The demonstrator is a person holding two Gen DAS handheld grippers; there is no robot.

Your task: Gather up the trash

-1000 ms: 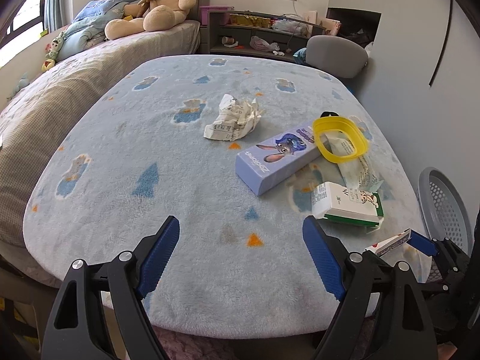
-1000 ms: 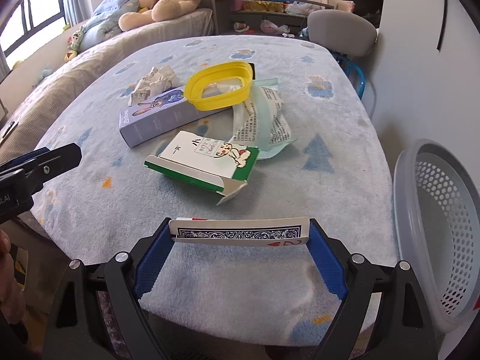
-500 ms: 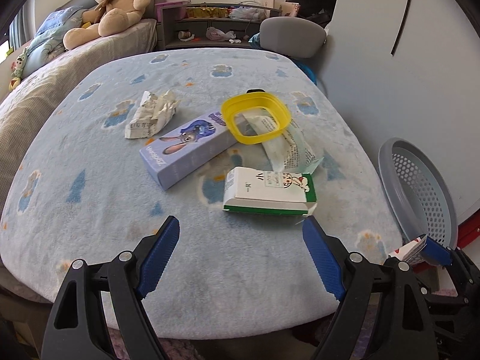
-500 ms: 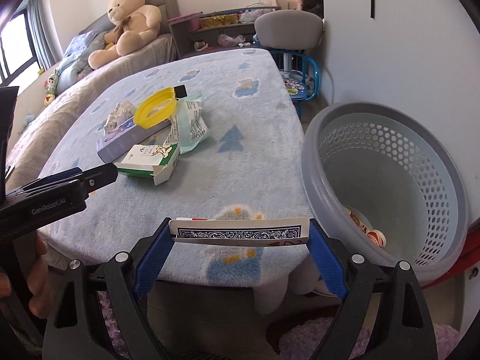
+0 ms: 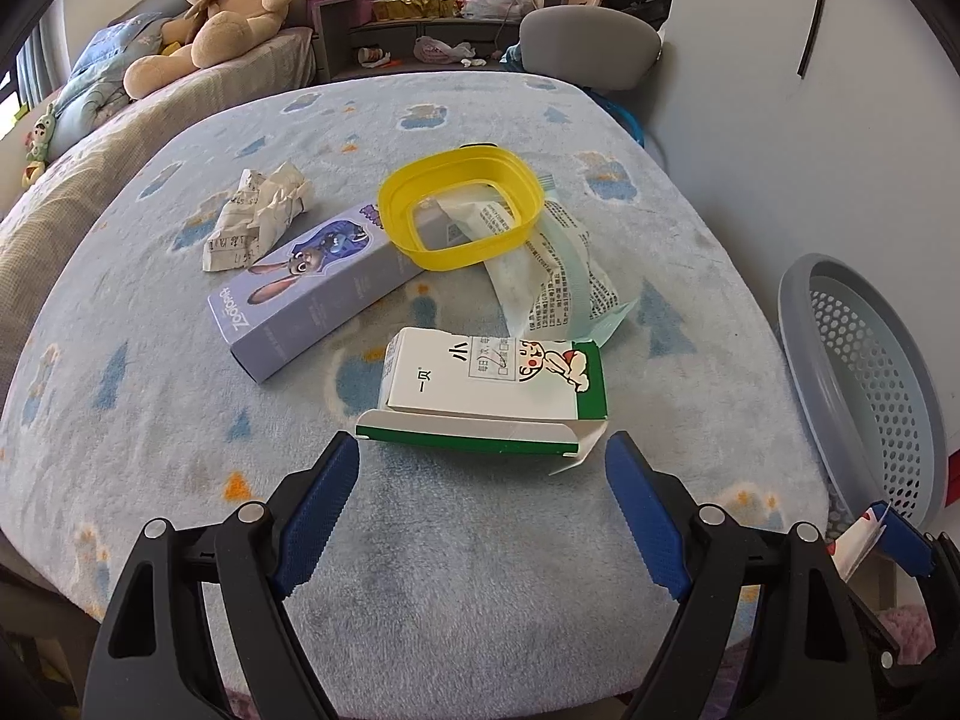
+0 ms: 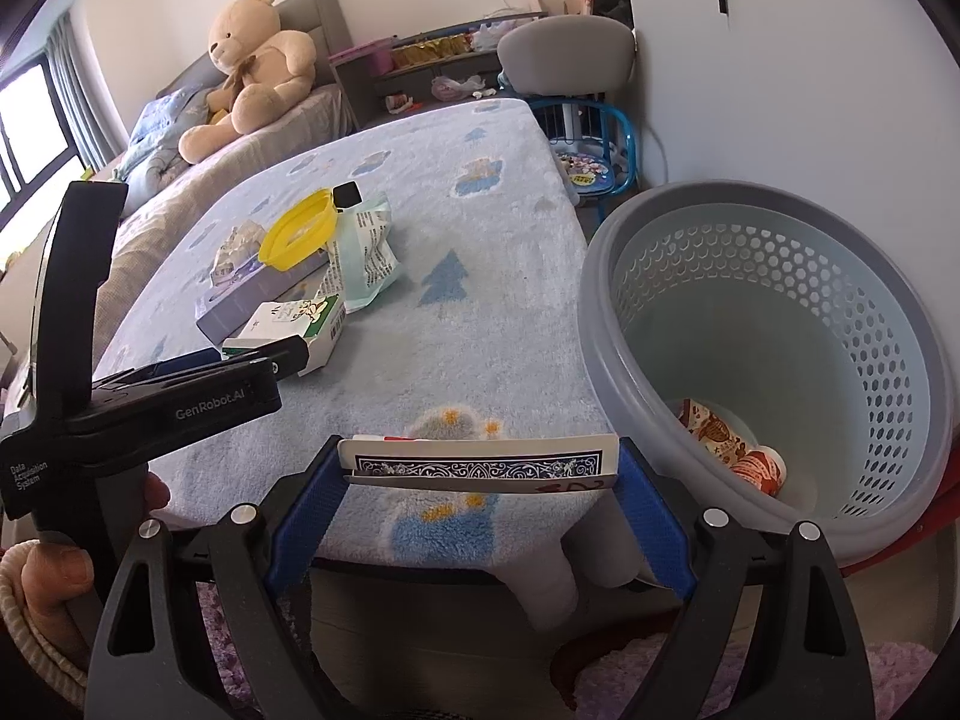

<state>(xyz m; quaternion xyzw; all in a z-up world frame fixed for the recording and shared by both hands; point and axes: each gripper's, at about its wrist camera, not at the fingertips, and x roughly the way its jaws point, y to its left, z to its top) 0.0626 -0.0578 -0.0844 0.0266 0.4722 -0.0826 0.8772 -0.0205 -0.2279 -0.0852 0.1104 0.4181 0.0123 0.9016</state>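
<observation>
Right gripper (image 6: 480,471) pinches my playing card (image 6: 480,463), its face hidden; left gripper (image 5: 483,501) gapes empty; basket (image 6: 780,360) contents half-hidden.

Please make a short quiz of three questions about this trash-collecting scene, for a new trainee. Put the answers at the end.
1. True or false: the right gripper holds a playing card across its jaws.
2. What lies on top of the purple box? A) a spoon B) the yellow plastic ring C) a bottle
3. Fill in: the left gripper is open, just in front of the ______ carton.

Key
1. True; it is gripped by its two ends, beside the grey basket.
2. B; one side of the ring rests on the box end.
3. Green and white.
</observation>
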